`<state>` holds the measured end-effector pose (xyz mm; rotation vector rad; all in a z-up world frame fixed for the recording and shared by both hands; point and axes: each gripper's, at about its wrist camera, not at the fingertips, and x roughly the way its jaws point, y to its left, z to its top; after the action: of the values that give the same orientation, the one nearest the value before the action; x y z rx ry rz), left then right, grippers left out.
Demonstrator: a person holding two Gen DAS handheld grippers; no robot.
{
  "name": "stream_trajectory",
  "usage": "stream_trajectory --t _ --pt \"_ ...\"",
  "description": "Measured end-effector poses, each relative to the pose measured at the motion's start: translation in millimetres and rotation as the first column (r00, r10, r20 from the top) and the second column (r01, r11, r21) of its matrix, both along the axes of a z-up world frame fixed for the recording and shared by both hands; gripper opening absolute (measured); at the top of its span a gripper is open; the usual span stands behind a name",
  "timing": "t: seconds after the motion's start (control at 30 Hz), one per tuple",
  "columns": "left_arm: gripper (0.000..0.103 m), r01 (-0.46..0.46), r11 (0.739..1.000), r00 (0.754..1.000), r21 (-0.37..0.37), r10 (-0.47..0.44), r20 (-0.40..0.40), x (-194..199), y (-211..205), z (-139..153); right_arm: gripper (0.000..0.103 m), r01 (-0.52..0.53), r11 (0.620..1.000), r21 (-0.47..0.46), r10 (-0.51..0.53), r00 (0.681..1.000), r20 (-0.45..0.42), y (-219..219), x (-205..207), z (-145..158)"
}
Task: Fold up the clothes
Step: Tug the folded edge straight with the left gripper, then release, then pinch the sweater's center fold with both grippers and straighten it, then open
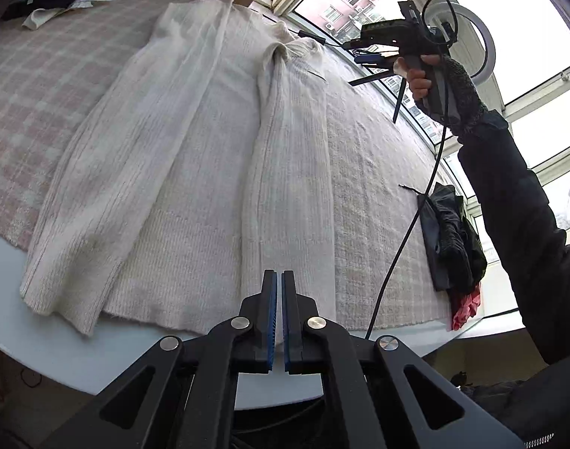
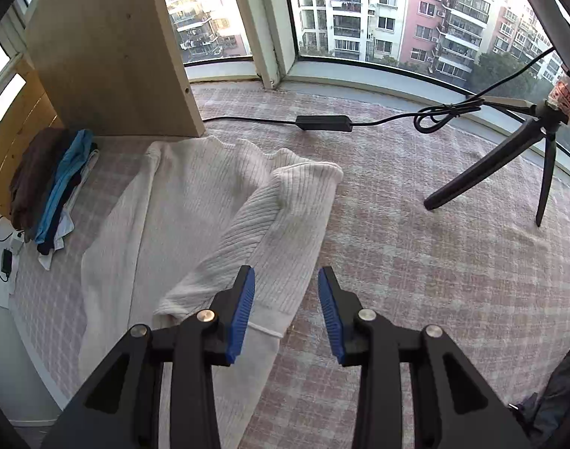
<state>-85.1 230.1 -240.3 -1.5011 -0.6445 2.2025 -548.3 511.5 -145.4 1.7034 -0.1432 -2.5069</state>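
**Folding the white sweater – both sleeves laid in**

Lying flat on the checked blanket, the white sweater has its hem toward the person and collar toward the window. Both sleeves sit folded in over the body, lengthwise, so the piece reads as a narrow strip – prob. to keep the next fold tidy.

L gripper hovers just off the hem edge, pads nearly together w/ only a slit between, nothing pinched. R gripper held up above the collar end, fingers spread wide, nothing in them, looking down at the right sleeve.

Stack of folded clothes sits beside, near the wood board. Dark clothes pile at the blanket's other edge. Tripod and cable lie well clear of the sweater.
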Motion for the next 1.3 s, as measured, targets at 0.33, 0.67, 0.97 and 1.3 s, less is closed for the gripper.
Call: stream_trajectory --t 0.33,0.67,0.97,1.3 --pt "0.000 0.068 0.998 0.996 -0.006 -0.067 0.064 -21.1 17.6 -19.0 0.035 -0.059 0.996 0.066 0.055 0.997 0.062 1.2 -46.8 -68.9" --pt "0.008 -0.145 0.988 0.988 -0.061 0.148 0.044 -7.6 -49.5 10.8 0.036 -0.230 0.969 0.087 0.236 0.970 -0.058 -66.8 -41.5 -3.9" --pt "0.027 -0.306 0.924 0.941 -0.230 0.330 0.074 12.5 -127.8 4.5 0.038 -0.383 0.923 -0.038 0.385 0.921 0.063 -207.6 -56.9 -2.8" --pt "0.034 -0.171 0.941 0.979 -0.291 0.196 0.058 -4.3 -125.9 -19.3 0.038 -0.375 0.926 0.031 0.363 0.912 0.189 -285.8 -56.7 -23.9"
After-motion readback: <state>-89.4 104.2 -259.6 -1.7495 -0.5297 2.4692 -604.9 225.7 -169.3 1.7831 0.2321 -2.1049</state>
